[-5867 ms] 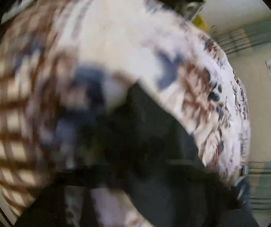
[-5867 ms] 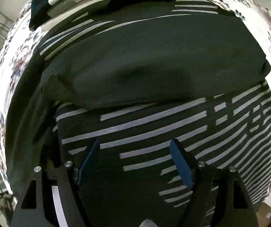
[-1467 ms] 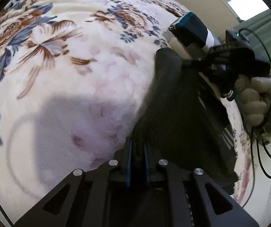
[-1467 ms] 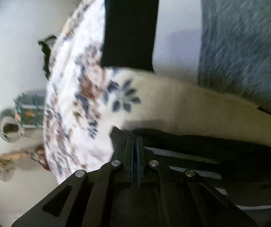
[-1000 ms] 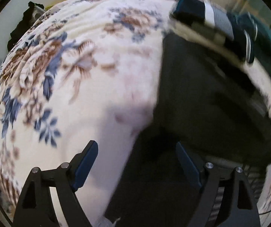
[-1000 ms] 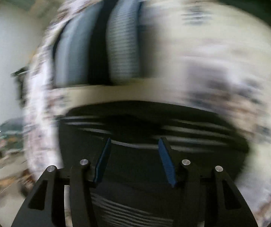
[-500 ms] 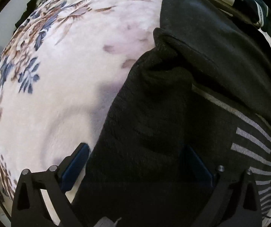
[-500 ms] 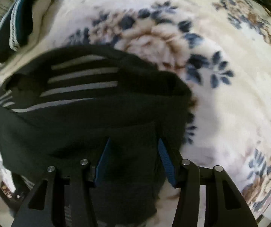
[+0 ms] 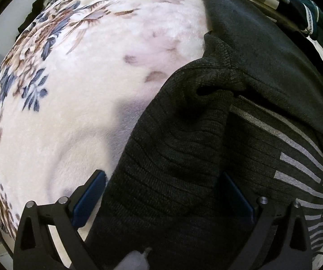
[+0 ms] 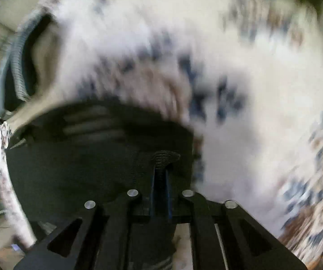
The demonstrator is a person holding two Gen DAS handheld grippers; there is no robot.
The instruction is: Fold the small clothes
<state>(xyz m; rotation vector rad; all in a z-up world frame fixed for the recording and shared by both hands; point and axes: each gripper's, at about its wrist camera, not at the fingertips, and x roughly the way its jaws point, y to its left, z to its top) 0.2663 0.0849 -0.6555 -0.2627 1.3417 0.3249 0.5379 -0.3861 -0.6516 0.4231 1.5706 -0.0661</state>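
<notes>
- Black ribbed knit of the sweater (image 9: 172, 157) fills the nearest ground in the left wrist view, lying on the floral blanket (image 9: 82, 101), which is cream and plush.
- Left gripper (image 9: 161, 193): jaws spread wide and pointing steeply down, one blue pad on each side of the sweater's near black fold. The left pad stands over bare blanket just beside the fabric edge; the right pad stands over the knit. Neither pad presses the cloth; nothing is gripped.
- Sweater, left wrist view: the near part is plain black rib; to the right run grey stripes; beyond, a smoother black panel is folded across the garment toward the blanket's far right edge.
- Folded clothes (image 9: 296, 11), dark with pale bands, lie past the sweater at the blanket's far right corner.
- Right gripper (image 10: 160, 180): jaws have just been easing apart slightly from near closed, yet the pads are clamped on a thin pinch of the sweater's black knit, which bunches up above the fingertips.
- Sweater, right wrist view (image 10: 82, 157): it sits in the lower left of the view, stripes faintly visible; the picture is heavily blurred.
- Blanket, right wrist view: it stretches beyond and to the right of the sweater, with blue and brown flowers smeared by blur.
</notes>
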